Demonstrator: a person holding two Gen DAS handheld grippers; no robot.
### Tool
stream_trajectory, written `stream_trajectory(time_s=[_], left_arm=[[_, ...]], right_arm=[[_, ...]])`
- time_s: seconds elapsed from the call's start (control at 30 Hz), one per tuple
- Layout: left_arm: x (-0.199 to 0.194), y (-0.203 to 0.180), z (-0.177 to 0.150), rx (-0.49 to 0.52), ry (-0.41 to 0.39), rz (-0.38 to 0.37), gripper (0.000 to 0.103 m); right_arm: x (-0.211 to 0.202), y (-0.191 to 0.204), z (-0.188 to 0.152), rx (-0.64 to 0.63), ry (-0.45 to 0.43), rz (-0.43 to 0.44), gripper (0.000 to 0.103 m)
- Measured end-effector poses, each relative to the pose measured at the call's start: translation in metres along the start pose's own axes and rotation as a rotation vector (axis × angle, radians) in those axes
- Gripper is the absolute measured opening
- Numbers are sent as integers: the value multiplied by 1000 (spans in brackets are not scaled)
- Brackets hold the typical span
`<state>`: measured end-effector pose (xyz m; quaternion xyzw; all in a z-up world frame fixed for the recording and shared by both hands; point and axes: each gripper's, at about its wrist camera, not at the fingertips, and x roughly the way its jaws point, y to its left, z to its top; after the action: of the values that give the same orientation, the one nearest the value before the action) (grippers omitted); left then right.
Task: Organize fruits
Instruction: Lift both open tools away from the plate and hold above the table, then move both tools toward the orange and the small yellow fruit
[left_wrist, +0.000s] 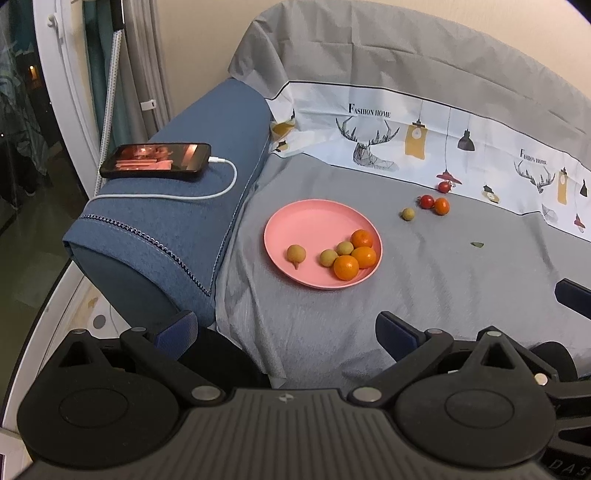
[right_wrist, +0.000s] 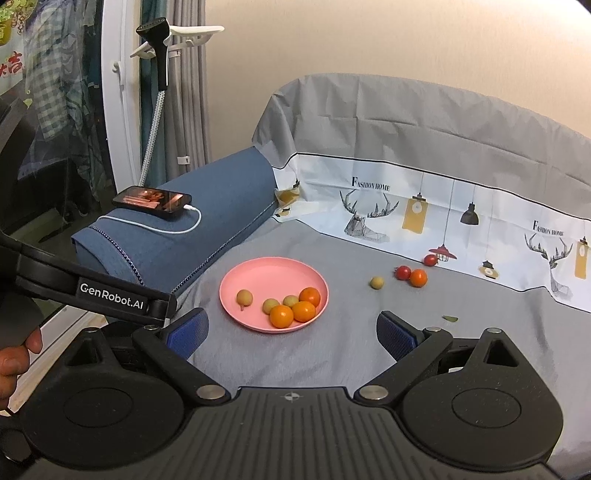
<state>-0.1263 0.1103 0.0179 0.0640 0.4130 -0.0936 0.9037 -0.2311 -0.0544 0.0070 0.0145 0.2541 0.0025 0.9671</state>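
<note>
Sofa seat draped in a grey sheet (left_wrist: 332, 325), patterned white band along the backrest. Pink plate (left_wrist: 310, 221) sits flat on the sheet, near the blue armrest (left_wrist: 192, 206).

On the plate: three oranges (left_wrist: 346, 267) bunched at the right-hand rim, touching one another; two small yellow-green fruits (left_wrist: 328, 257) just beside them; one more yellowish fruit with a short stem (left_wrist: 296, 254) lying apart toward the plate's left side.

Off the plate, well to its right and nearer the backrest: a lone yellow-green fruit (left_wrist: 407, 213), then a red tomato (left_wrist: 427, 201) touching a small orange fruit (left_wrist: 441, 206). Another red tomato (left_wrist: 444, 187) lies against the patterned band. A green leaf scrap (left_wrist: 477, 244) lies alone on the sheet further right.

Left gripper (left_wrist: 286, 328): fingers spread wide, nothing between them, held low over the front of the seat, short of the plate. Right gripper (right_wrist: 291, 332): fingers likewise spread wide and empty, plate just beyond the gap. In the right wrist view the left gripper's body crosses at left, with part of a hand (right_wrist: 16, 360) at the frame edge.

Phone (left_wrist: 157, 160) with lit screen lies on the armrest, white cable (left_wrist: 207, 194) plugged in.
</note>
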Motion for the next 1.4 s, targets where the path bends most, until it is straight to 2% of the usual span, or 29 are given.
stream_trajectory(time_s=[0.9,1.4], left_arm=[[38,-5,9,26,76,9,103],[67,-27,36,53,103,9,103]], right_arm=[[36,-8,-3,27,85,-3,97],[62,-33,-4,86,125,-18,97]])
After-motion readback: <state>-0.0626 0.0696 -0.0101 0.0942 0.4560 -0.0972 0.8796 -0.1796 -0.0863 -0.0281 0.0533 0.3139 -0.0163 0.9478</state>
